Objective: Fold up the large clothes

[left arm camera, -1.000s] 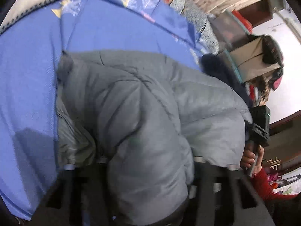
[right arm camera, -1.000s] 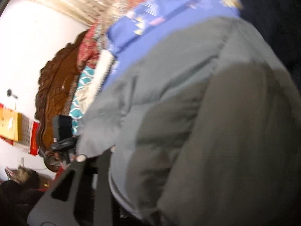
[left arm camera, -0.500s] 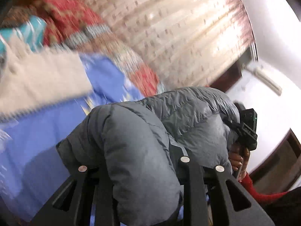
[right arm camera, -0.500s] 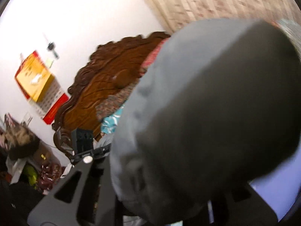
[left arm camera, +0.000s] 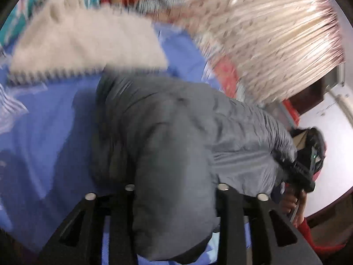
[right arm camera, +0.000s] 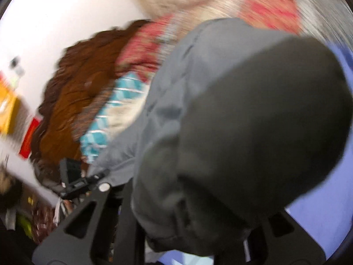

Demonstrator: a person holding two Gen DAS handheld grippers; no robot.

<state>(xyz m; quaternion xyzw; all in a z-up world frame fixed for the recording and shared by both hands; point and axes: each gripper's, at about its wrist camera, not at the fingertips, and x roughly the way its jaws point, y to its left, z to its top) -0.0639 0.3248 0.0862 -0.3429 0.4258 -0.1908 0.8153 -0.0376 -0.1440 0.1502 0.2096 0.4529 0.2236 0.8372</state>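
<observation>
Both views motion-blurred, puffy grey quilted jacket (left arm camera: 176, 145) bunched over blue bedsheet (left arm camera: 44, 143), left gripper (left arm camera: 176, 190) just widened yet clamping a thick fold, right gripper (right arm camera: 189, 201) narrowly pinching jacket, fingertips buried.

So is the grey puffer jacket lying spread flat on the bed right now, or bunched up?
Bunched up. The grey puffer jacket hangs in thick doubled folds between the left gripper and right gripper, above the blue bedsheet.
</observation>
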